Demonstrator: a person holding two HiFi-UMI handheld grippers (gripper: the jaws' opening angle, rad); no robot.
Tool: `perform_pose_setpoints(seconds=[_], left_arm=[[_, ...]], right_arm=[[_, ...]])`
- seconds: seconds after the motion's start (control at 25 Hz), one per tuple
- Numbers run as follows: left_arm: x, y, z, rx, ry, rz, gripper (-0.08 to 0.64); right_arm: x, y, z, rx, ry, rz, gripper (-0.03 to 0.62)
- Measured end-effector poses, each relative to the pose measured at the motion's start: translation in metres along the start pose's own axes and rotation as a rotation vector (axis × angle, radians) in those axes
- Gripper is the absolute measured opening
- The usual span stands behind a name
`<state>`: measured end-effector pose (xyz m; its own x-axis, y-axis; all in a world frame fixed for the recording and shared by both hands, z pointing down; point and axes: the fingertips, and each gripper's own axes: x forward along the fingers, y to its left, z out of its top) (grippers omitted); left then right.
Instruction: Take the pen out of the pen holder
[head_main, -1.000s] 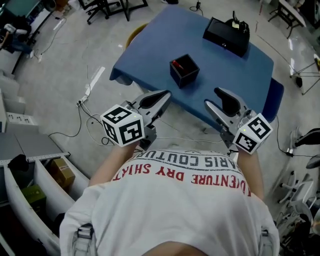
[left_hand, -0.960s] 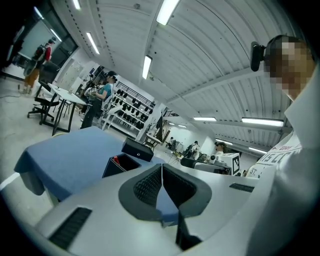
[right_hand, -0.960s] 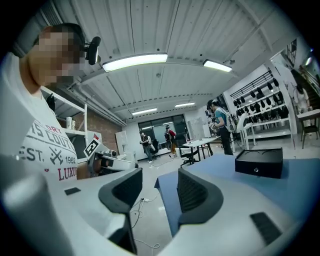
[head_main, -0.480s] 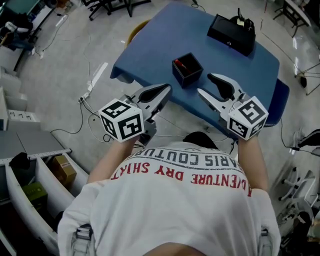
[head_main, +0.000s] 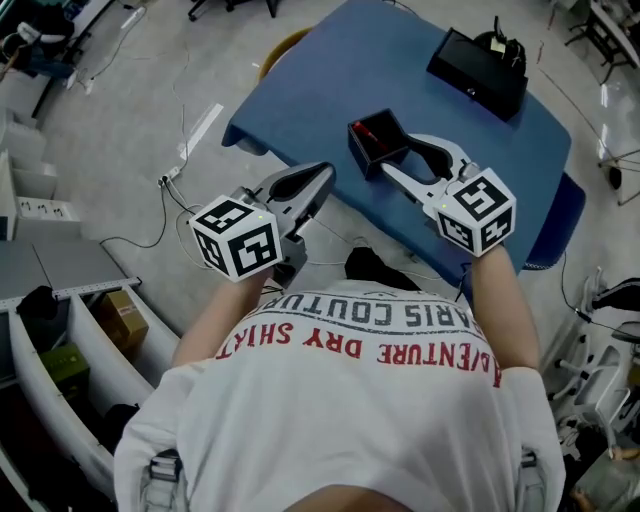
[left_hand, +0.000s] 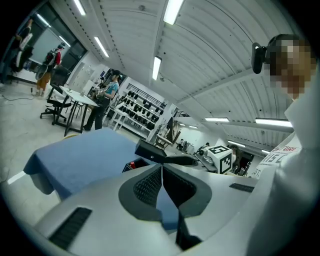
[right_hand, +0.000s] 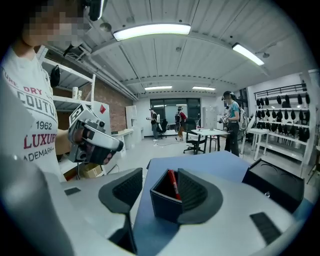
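Observation:
A black square pen holder (head_main: 378, 143) stands near the front edge of the blue table (head_main: 330, 80), with a red pen (head_main: 368, 131) upright inside it. My right gripper (head_main: 398, 156) is open at the holder's near right side. In the right gripper view the holder (right_hand: 165, 202) sits between the spread jaws, the right jaw overlapping its side, and the pen (right_hand: 172, 184) shows above its rim. My left gripper (head_main: 322, 186) hangs off the table's front edge, left of the holder, with nothing in it. Its jaws (left_hand: 161, 169) meet in the left gripper view.
A black box (head_main: 478, 72) lies at the table's far right; it also shows as the black box (right_hand: 275, 182) in the right gripper view. Cables run over the floor (head_main: 150, 150) left of the table. Chairs and other tables stand around.
My right gripper has moved forward and left, from off the table's front edge up to the pen holder. The left gripper has hardly moved.

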<state>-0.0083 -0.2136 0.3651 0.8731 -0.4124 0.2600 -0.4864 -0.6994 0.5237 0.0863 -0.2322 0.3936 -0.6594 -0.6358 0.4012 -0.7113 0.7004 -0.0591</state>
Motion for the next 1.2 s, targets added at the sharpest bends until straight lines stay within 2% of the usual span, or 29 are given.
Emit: perform_pose_setpoints(seconds=[0.28,0.48,0.88,1.04,1.2], left_arm=[[0.009,0.020,0.002,-0.028,0.005,0.042,0.032],[0.009,0.032,0.001,-0.047,0.004,0.064,0.032],[0.010,0.048,0.002,-0.067,-0.006,0.092,0.032],[0.009,0.054,0.001,-0.076,-0.010,0.103,0.032],[0.008,0.058,-0.002,-0.089,-0.009,0.107,0.032]], right_arm=[[0.031,-0.020,-0.010,-0.028,0.069,0.050,0.209],[0.050,-0.026,-0.018,-0.089,0.149,0.070,0.209],[0.076,-0.027,-0.032,-0.291,0.326,0.103,0.209],[0.082,-0.025,-0.039,-0.374,0.411,0.121,0.174],[0.085,-0.025,-0.044,-0.383,0.485,0.145,0.147]])
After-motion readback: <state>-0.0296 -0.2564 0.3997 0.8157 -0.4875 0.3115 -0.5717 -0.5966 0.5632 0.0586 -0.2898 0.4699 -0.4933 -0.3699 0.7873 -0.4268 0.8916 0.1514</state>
